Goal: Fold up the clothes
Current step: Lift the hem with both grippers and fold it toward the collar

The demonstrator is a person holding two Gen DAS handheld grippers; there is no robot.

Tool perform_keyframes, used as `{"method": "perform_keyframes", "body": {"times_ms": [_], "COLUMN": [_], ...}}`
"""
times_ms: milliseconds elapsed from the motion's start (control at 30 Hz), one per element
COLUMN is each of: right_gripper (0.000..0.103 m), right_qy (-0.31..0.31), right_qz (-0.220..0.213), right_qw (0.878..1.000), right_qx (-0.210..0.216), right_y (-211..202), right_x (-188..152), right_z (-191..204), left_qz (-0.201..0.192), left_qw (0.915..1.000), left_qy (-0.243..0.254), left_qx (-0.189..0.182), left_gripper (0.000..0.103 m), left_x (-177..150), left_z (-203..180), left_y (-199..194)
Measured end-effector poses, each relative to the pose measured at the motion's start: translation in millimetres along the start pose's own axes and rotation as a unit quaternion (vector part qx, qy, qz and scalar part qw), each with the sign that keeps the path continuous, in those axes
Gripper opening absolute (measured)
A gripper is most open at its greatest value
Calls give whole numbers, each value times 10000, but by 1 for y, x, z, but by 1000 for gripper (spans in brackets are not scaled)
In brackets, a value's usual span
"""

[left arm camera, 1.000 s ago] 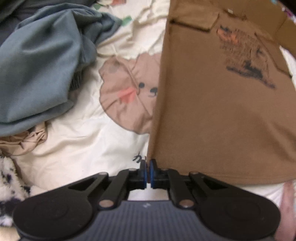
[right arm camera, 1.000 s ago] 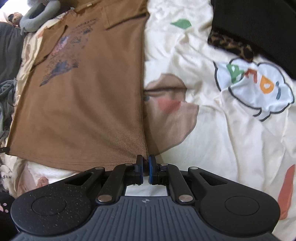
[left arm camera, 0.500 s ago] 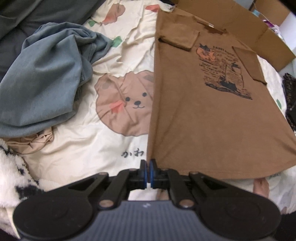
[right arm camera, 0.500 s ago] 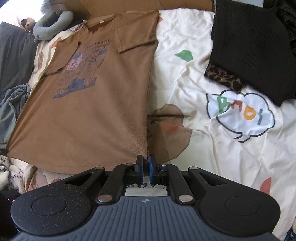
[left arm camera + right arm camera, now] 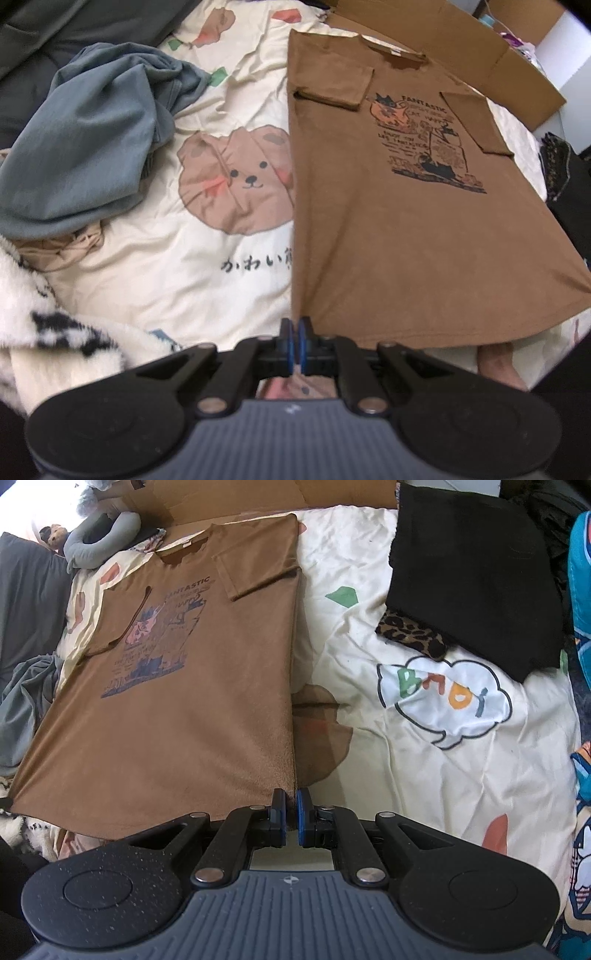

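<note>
While the brown T-shirt (image 5: 406, 229) lies print side up on the cartoon bed sheet (image 5: 177, 280), the left gripper (image 5: 295, 345) pinches one bottom corner of it. Its blue pads are squeezed tight on the cloth. The hem near the camera hangs up off the sheet, and the collar end is down on the bed by the cardboard box (image 5: 461, 48). Both sleeves are already tucked in over the front. The corner is likely held like this so the bottom can be folded up toward the collar. A blue-grey garment (image 5: 85, 147) lies in a heap well off to the side. Compared with a second ago, the shirt looks smaller and farther away, and more of the bear picture on the sheet shows. The hem has come up.

In the right wrist view, the right gripper (image 5: 290, 816) is clamped on the other bottom corner of the brown T-shirt (image 5: 177, 709). Holding both corners keeps the hem straight and flat. A folded black garment (image 5: 472, 572) sits well apart on the sheet. Here too the shirt has risen since the earlier picture, and more of the bed shows.
</note>
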State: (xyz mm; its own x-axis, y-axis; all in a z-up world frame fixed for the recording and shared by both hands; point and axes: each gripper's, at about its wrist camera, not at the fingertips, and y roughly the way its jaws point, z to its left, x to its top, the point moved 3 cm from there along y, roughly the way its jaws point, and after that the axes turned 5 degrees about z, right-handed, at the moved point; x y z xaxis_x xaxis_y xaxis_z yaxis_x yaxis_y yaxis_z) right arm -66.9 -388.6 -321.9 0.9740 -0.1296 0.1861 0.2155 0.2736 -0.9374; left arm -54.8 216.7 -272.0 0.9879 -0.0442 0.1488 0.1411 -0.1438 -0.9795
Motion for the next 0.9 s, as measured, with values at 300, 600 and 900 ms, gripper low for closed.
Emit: {"method": "perform_keyframes", "body": {"times_ms": [300,600,900], "right_gripper": [3,3,3], "right_qy": [77,155,10], "right_qz": [171,349,-21], "right_qw": [9998,9992,9997], "right_qx": [81,112,258], "right_y": [-5,-10,-44], "right_x": [-30,-52,-11], "right_z": [-10,-19,-13], "left_qz": [187,260,-349], "left_qw": [9998,9993,9980], "left_qy": [-64,-274,-478], "left_qx": [21,-57,-199], "left_gripper": [3,3,3], "left_x": [-33,-56,-24], "left_z": [-5,-10,-11], "left_y": [-4,-5,-45]}}
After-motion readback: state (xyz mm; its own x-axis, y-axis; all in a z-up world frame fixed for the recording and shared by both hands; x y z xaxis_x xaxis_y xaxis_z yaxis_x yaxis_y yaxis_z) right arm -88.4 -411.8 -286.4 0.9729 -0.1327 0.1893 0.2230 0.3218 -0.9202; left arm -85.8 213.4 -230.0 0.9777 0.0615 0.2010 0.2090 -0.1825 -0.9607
